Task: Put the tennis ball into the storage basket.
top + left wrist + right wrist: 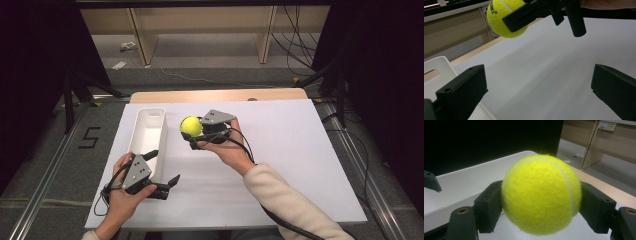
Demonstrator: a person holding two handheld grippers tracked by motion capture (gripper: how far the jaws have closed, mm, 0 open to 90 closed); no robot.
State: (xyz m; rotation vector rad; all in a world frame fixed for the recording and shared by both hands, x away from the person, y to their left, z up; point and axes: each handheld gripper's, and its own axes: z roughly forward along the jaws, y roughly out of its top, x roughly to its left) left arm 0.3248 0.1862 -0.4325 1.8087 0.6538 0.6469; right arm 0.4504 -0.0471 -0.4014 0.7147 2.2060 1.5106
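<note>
A yellow tennis ball (191,126) is clamped between the jaws of my right gripper (194,131), held above the white table just right of the white bin (148,131). In the right gripper view the ball (541,195) sits squeezed by both black jaws, with the bin's rim (474,172) behind it. My left gripper (164,168) stands open at the bin's near end, nothing between its fingers. From the left gripper view, the ball (499,20) and the right gripper (516,18) hang at the top, above the bare board.
The white board (280,165) covers the wooden table (220,95). Wooden shelving legs (142,40) and cables lie on the floor beyond. Metal rails (45,185) run along both sides of the table.
</note>
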